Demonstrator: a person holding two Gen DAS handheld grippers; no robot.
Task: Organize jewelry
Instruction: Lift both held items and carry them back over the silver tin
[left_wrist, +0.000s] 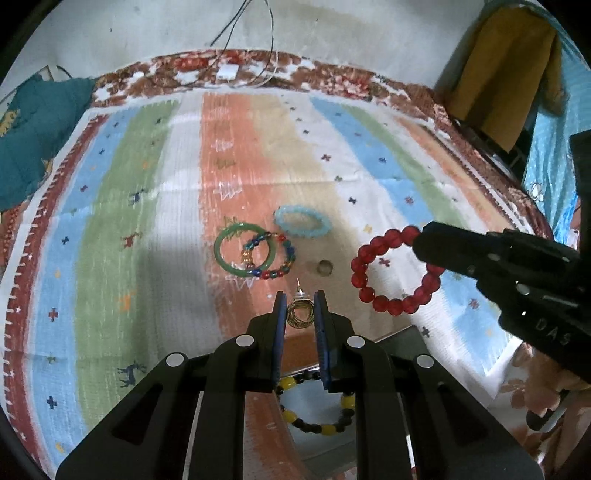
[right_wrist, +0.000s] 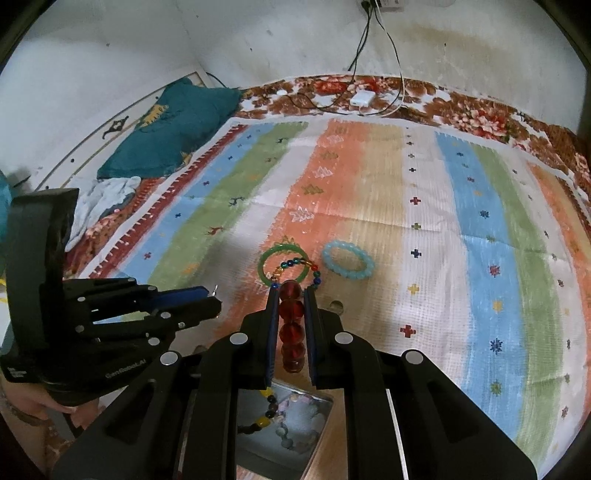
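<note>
Five bracelets show: one red (left_wrist: 395, 273), one pale blue (left_wrist: 302, 220), one green (left_wrist: 245, 254), one multicoloured (left_wrist: 271, 256), and one yellow-and-black (left_wrist: 317, 406) at the bottom of the frame. One gold earring (left_wrist: 300, 313). One tin (right_wrist: 288, 428). Two hand-held grippers: left (left_wrist: 300, 308), right (right_wrist: 291, 321).

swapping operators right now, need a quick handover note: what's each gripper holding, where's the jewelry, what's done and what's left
Left gripper: shut on the gold earring, lifted off the cloth.
Right gripper: shut on the red bead bracelet, also lifted.
Done: a yellow-and-black bead bracelet already lies in the metal tin below the grippers.
Left: put both held pieces away, then the green bangle, multicolour bead bracelet and light blue bracelet, all on the striped cloth.
</note>
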